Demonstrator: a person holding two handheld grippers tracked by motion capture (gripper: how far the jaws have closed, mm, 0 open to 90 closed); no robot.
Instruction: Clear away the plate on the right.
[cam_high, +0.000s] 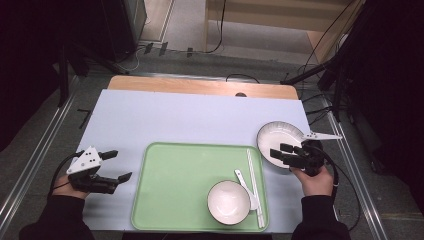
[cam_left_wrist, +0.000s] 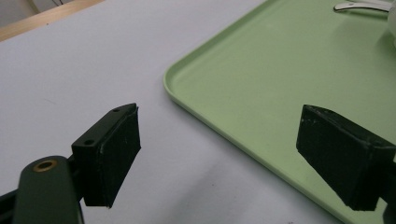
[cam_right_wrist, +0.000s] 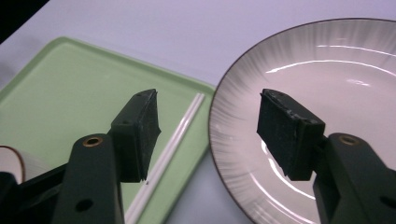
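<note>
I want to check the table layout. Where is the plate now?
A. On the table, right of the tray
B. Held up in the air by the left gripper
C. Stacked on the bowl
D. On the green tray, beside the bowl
A: the plate lies on the white table just past the right edge of the green tray, while the bowl sits on the tray.

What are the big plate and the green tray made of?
The plate looks like glazed ceramic or porcelain: shiny white, bright light streaks, fine grey brushed lines near its dark rim. It could also be melamine. The green tray looks like matte plastic: one even pale colour, soft rounded raised rim, only dull reflections.
</note>
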